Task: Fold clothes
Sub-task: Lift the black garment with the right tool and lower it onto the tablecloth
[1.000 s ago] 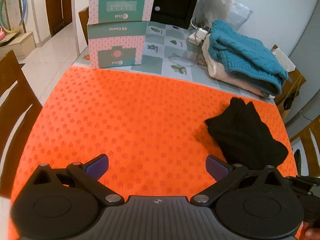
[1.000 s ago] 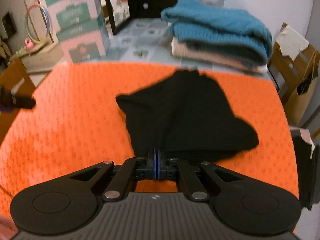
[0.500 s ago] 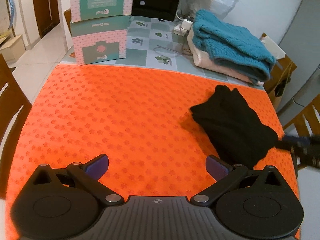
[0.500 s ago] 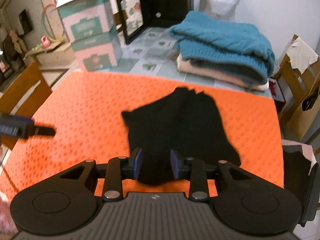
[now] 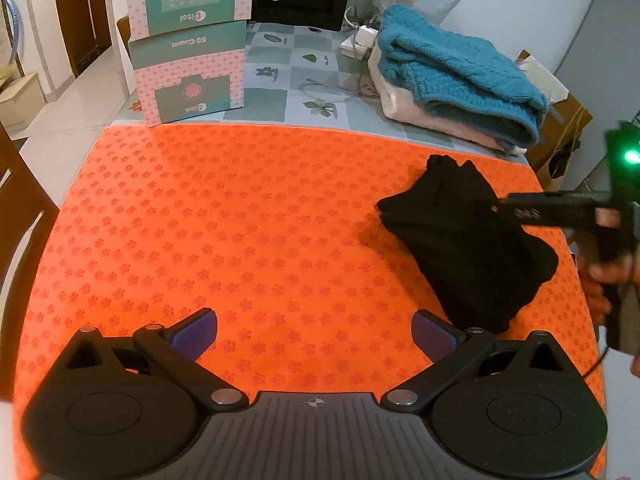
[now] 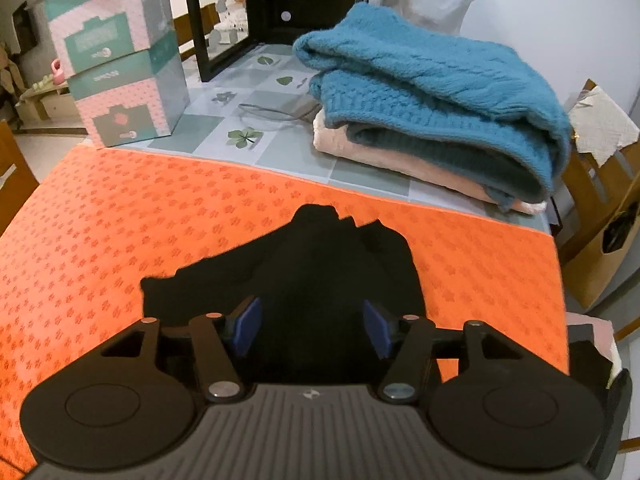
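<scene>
Now between garments: folded black garment [image 6: 320,264] lying near the right edge of the orange mat [image 5: 240,220], toward its far right corner, just short of the stacked teal sweater [image 6: 432,80] on the pink one [image 6: 400,160] beyond the mat's far edge. Right gripper [image 6: 312,328] released, jaws just opened, nothing pinched, black cloth below and ahead of the blue pads [image 6: 246,324]. Left gripper [image 5: 314,332] spread wide over bare mat near its front edge, holding nothing. Probably the let-go after a final fold. Next move likely calls for lifting the bundle onto the stack, or fetching another piece; needs a low, two-sided pinch to keep the layers from sliding apart.
</scene>
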Available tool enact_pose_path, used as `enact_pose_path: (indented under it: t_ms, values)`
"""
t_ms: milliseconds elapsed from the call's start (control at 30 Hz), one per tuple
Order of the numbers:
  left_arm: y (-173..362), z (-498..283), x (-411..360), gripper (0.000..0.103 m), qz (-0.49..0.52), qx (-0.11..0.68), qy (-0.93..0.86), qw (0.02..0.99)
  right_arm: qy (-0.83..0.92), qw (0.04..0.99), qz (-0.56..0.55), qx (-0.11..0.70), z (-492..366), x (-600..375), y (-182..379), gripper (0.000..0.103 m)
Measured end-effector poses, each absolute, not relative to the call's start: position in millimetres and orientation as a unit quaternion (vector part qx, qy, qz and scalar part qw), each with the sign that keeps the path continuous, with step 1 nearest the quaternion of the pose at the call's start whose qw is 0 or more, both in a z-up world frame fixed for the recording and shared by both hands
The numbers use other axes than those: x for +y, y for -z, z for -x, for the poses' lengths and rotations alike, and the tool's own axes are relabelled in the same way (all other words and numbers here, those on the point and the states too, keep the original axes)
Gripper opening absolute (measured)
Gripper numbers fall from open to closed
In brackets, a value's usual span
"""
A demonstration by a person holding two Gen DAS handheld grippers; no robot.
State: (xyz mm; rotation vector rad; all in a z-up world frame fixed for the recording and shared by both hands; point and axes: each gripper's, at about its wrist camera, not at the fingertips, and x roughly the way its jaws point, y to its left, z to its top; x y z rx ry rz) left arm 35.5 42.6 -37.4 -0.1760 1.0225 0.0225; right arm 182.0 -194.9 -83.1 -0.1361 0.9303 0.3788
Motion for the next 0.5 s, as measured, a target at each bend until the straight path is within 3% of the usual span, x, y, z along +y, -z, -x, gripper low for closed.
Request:
enact_pose_path:
  t_ms: [33,133,200,500]
  values:
    - [37.7,-36.0,42.7,0.103,0.085,0.489,-0.012,0.868,-0.183,0.871,0.060,0.453,-187.6,-192.2,88.2,0.060]
    - [37.8,-37.0,42.9,0.103,0.086,0.488,-0.013,0.869,-0.186,0.862,0.046,0.469,-201.0,-185.1,101.5,0.010]
    - [36.0,-36.2,42.9,0.103,0.086,0.484,-0.014,0.871,-0.180,0.866,0.045,0.464,-199.1,-183.6,103.7,0.004]
    - [36.7,-37.3,45.8,0.103,0.106,0.480,-0.016,0.871,-0.163,0.900,0.014,0.403,-132.6,-220.5,55.6,0.003]
